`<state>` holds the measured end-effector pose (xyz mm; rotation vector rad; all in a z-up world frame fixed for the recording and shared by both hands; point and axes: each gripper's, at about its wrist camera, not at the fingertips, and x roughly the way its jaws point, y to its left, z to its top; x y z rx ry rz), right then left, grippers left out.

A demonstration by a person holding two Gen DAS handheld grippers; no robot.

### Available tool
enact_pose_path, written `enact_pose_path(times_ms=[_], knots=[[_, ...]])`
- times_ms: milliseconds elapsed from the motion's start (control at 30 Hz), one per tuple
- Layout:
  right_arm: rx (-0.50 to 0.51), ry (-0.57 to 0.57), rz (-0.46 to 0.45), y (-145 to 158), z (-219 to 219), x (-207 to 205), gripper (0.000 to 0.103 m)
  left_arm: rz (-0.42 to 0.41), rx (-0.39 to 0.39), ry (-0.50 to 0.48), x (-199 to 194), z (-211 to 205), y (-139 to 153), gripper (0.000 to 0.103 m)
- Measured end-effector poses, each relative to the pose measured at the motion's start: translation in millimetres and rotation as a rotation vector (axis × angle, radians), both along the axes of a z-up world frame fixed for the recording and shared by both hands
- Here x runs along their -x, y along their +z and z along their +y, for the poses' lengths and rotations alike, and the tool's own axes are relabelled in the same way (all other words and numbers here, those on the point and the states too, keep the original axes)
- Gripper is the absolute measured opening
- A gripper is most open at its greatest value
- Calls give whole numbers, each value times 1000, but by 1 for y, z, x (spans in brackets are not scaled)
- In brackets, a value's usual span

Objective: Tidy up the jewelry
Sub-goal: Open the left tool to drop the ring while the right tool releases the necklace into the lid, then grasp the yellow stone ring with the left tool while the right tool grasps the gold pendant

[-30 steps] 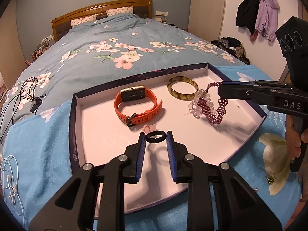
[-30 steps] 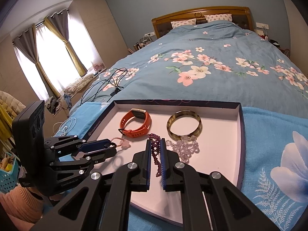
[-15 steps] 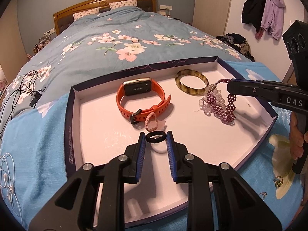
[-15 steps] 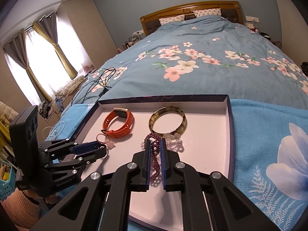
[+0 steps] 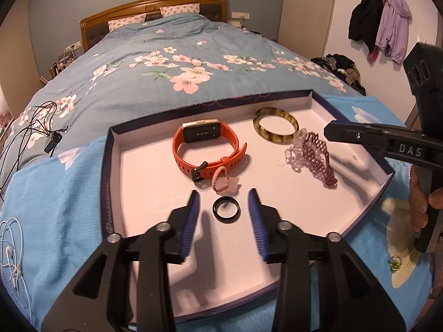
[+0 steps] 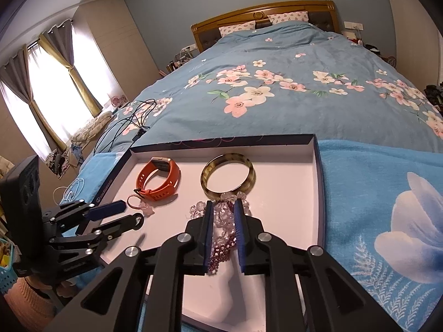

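A white tray with a dark blue rim point(image 5: 106, 171) point(image 6: 318, 166) lies on the bed. It holds an orange watch point(image 5: 206, 149) point(image 6: 160, 179), a brown bangle point(image 5: 275, 126) point(image 6: 228, 177), a pink charm point(image 5: 224, 184) point(image 6: 145, 207), a purple and clear bead bracelet point(image 5: 318, 157) point(image 6: 221, 246) and a black ring point(image 5: 226, 209). My left gripper point(image 5: 223, 195) point(image 6: 131, 213) is opening; the ring lies free on the tray floor between its blue pads. My right gripper point(image 6: 223, 209) point(image 5: 332, 132) is opening slightly, with the bracelet resting on the tray between its pads.
Black cables point(image 5: 30, 132) and white earphones point(image 5: 8, 249) lie on the quilt left of the tray. A small green ring point(image 5: 394, 264) sits on the blue blanket to the right, near a person's hand point(image 5: 420, 202). Coats point(image 5: 379, 33) hang on the far wall.
My left jaws have spread and let go of the black ring, which now lies on the tray. My right jaws have parted a little, and the bead bracelet has settled onto the tray.
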<state>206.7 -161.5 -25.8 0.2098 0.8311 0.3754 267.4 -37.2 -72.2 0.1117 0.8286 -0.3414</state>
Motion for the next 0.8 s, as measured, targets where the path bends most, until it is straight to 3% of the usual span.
enact_pose_path(times_ms=[467,800], knots=[[33,64,-94,31,-1,55,35,-136,37,14,60,37,46,53],[74,117,-82,25,-2,110,39,-143,12,-29,115,42,38,55]])
